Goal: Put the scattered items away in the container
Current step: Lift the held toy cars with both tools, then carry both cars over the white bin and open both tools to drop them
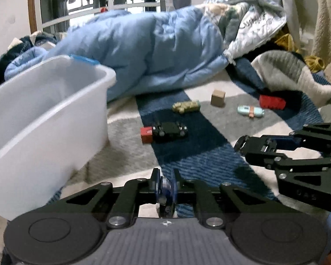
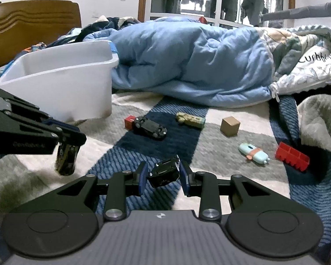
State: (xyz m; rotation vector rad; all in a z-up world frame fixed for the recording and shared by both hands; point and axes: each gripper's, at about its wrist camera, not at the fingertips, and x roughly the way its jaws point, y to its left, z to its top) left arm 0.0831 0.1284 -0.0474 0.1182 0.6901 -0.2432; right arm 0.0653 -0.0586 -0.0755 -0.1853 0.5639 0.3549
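Two handheld grippers hover low over a bed spread with a striped blue, grey and white blanket. The right gripper (image 2: 163,174) is clamped on a small black toy car (image 2: 164,173), tilted between its blue pads. The left gripper (image 2: 66,141), seen from the right wrist view, is closed on another dark toy car (image 2: 65,161) that hangs nose-down from its fingertips.

The white plastic bin (image 2: 61,81) sits ahead and to the left of both grippers, open side up — its inside is not visible.

Still on the blanket, ahead of the right gripper: a black toy car touching a small red block (image 2: 129,121), an olive-green figure (image 2: 189,119), a tan cube (image 2: 230,126), and further right a pale blue toy (image 2: 252,153) and a red toothed brick (image 2: 292,156).

These pieces look light, hard and stiff — the cars probably slippery on their rounded bodies, so gripping across the flat sides seems safest.
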